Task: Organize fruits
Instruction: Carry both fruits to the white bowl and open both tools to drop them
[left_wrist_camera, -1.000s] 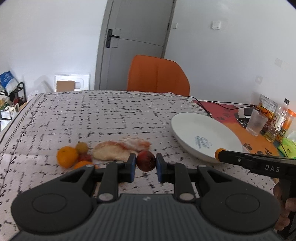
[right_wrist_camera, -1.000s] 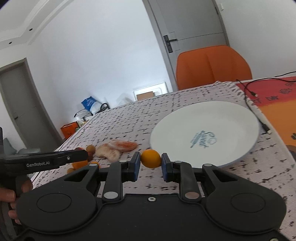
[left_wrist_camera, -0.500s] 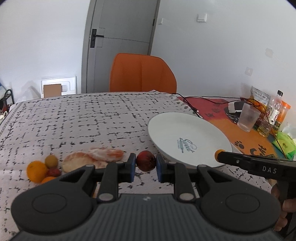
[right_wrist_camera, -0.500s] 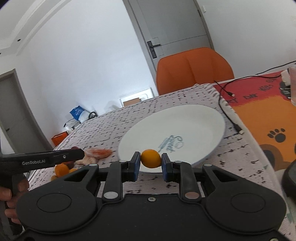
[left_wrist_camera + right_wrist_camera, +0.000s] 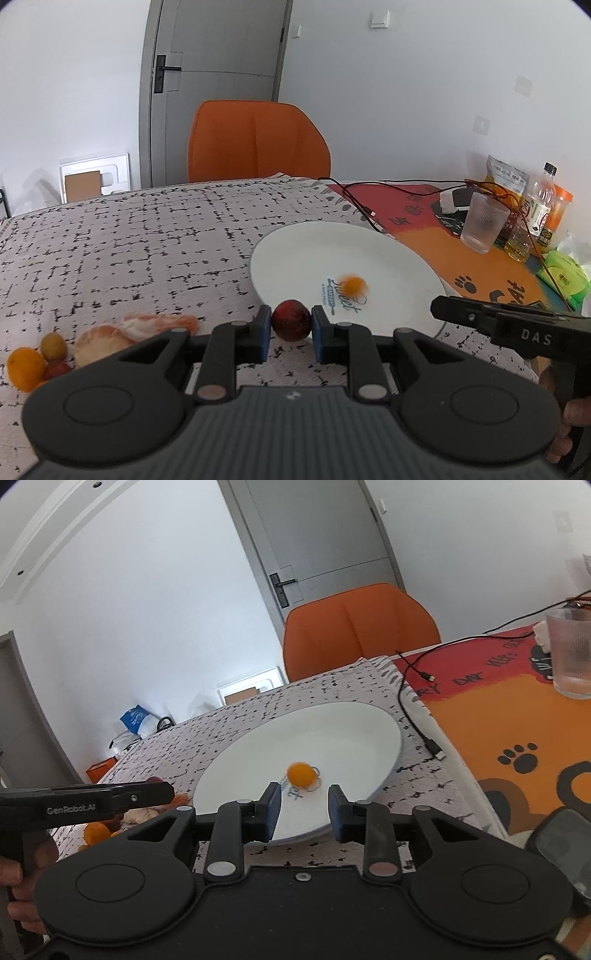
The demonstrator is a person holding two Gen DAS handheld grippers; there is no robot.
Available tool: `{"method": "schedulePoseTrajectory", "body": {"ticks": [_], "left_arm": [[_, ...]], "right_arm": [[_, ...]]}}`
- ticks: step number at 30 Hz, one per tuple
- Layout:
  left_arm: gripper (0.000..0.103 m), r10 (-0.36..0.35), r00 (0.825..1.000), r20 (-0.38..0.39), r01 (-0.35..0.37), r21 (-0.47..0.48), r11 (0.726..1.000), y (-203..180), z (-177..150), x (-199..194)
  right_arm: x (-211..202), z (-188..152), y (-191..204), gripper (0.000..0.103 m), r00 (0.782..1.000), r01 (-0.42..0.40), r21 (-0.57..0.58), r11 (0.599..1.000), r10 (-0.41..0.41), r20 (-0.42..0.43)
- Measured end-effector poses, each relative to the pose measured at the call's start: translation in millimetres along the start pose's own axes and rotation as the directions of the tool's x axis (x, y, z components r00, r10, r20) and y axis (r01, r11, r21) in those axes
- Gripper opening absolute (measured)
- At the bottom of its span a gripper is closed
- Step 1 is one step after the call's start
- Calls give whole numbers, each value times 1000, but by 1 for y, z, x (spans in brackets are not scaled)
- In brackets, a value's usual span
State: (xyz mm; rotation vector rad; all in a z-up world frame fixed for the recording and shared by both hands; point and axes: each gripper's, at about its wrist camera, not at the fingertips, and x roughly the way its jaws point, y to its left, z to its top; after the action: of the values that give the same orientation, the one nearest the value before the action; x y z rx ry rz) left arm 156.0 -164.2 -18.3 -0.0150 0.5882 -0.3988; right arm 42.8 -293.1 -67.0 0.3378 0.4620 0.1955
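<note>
**Right wrist view: small orange fruit loose on plate, red fruit pinched in left claw**

Right wrist view. Right claw (image 5: 303, 806) spreading, jaws opening, nothing between the pads. Small orange fruit (image 5: 300, 772) lying on the white plate (image 5: 354, 720), over the printed mark near the middle, ahead of the fingertips and apart from them. Round and blurred; no long axis or heading to be told.

Left wrist view. Left claw (image 5: 290, 330) pressed tight on a dark red fruit (image 5: 291, 319), one pad on each side. Roundish, no clear long axis. Held at the plate's near rim (image 5: 258, 280), above the patterned tablecloth (image 5: 147, 240). Same orange fruit (image 5: 353, 283) seen on the plate, alone there.

Left of the claw on the cloth: pale peel pieces (image 5: 136, 328), then a cluster of an orange (image 5: 24, 367), a small yellow-green fruit (image 5: 54, 344) and a small red one (image 5: 56, 369), touching.

Ribbed glass (image 5: 483, 222) on the orange mat, well apart from the plate; contents cannot be told.
</note>
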Motion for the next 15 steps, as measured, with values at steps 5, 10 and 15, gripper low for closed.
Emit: {"method": "schedulePoseTrajectory", "body": {"ticks": [5, 10, 15], "left_arm": [[21, -10, 1000, -4, 10, 23, 1000, -9, 5, 9], [21, -21, 1000, -6, 22, 43, 999, -20, 11, 17], [35, -5, 1000, 1, 5, 67, 998, -28, 14, 19]], "right_arm": [[-7, -2, -6, 30, 1000, 3, 15, 1000, -3, 6], [-11, -4, -10, 30, 1000, 4, 29, 1000, -4, 4], [-10, -6, -12, 30, 1000, -2, 39, 999, 2, -3]]}}
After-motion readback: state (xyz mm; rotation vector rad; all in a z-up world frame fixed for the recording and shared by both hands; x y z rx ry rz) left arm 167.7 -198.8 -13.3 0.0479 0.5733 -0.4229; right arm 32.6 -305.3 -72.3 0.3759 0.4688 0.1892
